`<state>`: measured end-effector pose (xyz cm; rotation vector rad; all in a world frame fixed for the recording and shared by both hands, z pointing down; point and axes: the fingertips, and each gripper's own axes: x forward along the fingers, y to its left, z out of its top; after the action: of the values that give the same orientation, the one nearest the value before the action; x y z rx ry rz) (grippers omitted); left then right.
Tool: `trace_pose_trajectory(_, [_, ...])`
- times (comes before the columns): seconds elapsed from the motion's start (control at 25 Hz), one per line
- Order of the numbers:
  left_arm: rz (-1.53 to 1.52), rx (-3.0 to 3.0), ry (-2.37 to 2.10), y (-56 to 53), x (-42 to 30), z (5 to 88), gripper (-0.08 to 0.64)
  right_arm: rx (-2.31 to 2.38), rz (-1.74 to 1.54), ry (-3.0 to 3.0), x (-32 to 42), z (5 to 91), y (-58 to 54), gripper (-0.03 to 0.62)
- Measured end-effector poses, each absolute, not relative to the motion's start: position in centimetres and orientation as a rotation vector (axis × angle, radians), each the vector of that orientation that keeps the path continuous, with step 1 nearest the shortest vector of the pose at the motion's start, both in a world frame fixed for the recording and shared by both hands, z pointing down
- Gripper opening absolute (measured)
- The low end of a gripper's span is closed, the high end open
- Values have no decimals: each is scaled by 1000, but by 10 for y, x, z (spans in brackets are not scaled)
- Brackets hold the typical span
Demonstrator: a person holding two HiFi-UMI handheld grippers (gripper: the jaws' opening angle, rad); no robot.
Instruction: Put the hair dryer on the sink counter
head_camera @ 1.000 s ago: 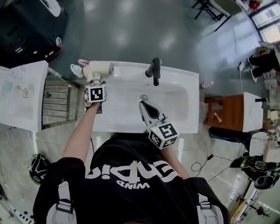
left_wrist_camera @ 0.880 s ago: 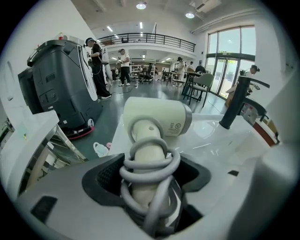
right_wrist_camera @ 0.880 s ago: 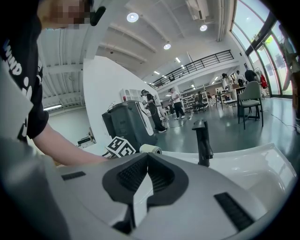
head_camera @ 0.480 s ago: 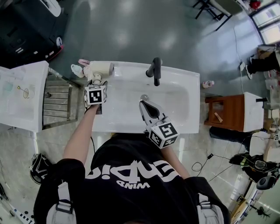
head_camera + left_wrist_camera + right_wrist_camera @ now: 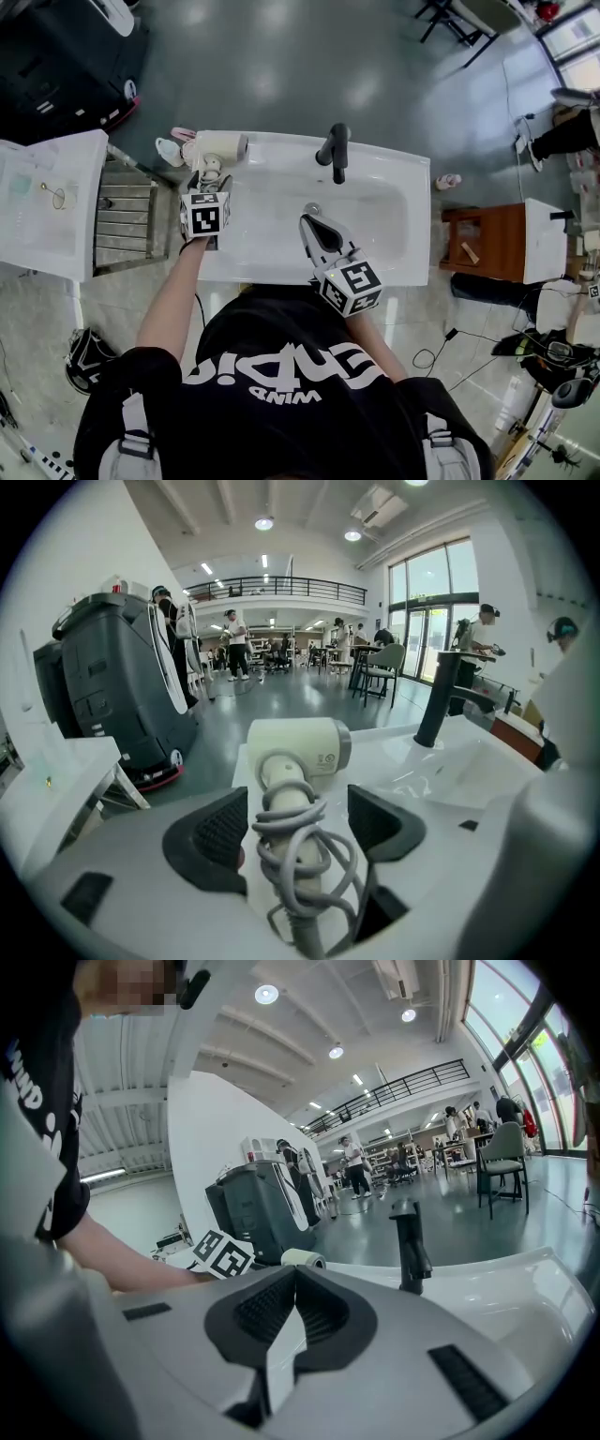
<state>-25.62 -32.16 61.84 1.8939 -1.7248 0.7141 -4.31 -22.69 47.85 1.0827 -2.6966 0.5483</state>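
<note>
While my left fingers [image 5: 220,834] stand released and right fingers [image 5: 262,1314] clenched, the hair dryer [image 5: 298,750] seems light, rigid; hold its corded handle [image 5: 287,806].

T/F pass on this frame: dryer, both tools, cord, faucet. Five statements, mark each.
1. The hair dryer lies on the sink counter, at its far left corner. True.
2. The left tool clamps the handle. False: its jaws stand open either side of the handle, not pressing.
3. The cord is wound round the handle. True.
4. The right tool holds the cord. False: it is shut and empty, over the basin.
5. The faucet is white. False: black.
</note>
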Motion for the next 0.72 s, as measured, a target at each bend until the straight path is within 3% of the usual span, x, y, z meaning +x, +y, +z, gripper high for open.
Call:
trace_pose_trajectory(0.32, [579,1956,-1749,-306,-248,569,316,1090,537,-2702,-41,476,-223,20])
trace_pose_trajectory(0.48, [451,1967,-1714,-288,-235,541,169,1105,528,-2702,-39,474,-221,18])
trace_pose_trajectory(0.72, [335,1970,-1566,-265,-211,524,34,1116,508,-2715,-40,467,-222,18])
